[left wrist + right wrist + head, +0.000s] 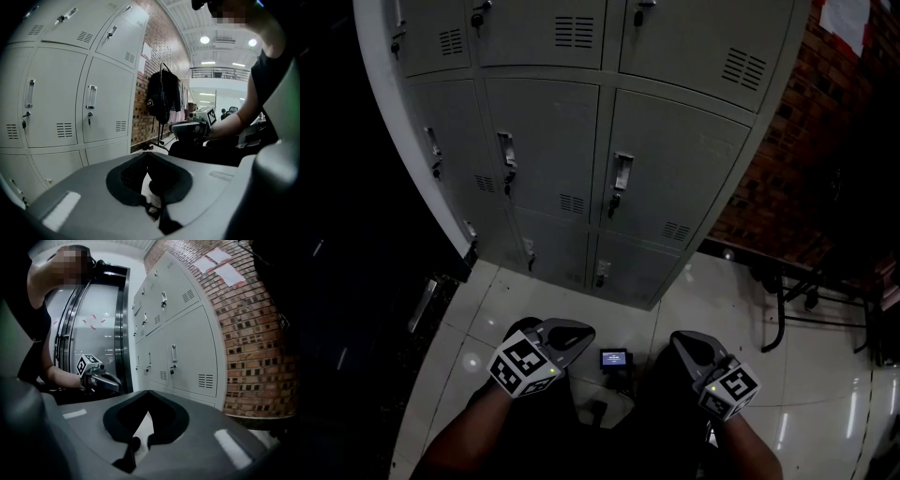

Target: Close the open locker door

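Note:
A bank of grey metal lockers [581, 159] stands in front of me, and every door I can see lies flush with its frame, handles and vents facing out. The lockers [70, 103] also show at the left of the left gripper view, and the lockers [187, 357] at the middle right of the right gripper view. Both grippers hang low near the person's body, well short of the doors. My left gripper [579, 337] is shut and empty, its tips [146, 154] meeting. My right gripper [680, 343] is shut too, with nothing between its tips [148, 391].
A brick wall [787, 187] adjoins the lockers on the right, with black metal legs [797, 309] on the glossy white tile floor [825, 375]. A small lit-screen device [613, 358] sits between the grippers. A rack with dark jackets [161, 98] stands by the wall. A dark-framed glass door [119, 329] is left of the lockers.

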`<state>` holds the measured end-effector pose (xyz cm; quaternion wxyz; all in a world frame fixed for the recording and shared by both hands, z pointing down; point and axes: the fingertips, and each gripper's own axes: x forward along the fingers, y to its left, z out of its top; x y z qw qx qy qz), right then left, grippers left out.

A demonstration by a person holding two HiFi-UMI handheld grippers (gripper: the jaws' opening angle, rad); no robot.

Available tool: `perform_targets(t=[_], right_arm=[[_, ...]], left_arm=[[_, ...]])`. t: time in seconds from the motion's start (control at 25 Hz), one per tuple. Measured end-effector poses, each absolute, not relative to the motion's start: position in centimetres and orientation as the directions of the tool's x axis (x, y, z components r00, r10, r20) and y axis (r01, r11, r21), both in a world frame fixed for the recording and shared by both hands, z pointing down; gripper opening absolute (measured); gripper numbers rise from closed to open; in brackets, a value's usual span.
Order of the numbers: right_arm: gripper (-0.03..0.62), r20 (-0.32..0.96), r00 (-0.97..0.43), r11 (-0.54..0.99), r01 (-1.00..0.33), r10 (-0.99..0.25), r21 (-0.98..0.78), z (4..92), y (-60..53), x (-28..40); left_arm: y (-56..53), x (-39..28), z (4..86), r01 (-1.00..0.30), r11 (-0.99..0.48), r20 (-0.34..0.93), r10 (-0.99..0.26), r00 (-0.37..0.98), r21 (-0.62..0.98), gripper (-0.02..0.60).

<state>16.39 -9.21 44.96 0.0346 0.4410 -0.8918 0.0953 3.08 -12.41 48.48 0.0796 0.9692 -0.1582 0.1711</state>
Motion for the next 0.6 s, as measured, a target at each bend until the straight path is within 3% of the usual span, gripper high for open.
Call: perform_targets(t=[0.6], right_arm=[[0.002,0.191,-0.602,0.589,-0.798,-0.775,-0.123,45.73,-9.27,16.82]], left_arm=[[-12.17,3.62,48.42,-0.326,-0.941,0.358,-0.275,0.892,0.092,0.012]])
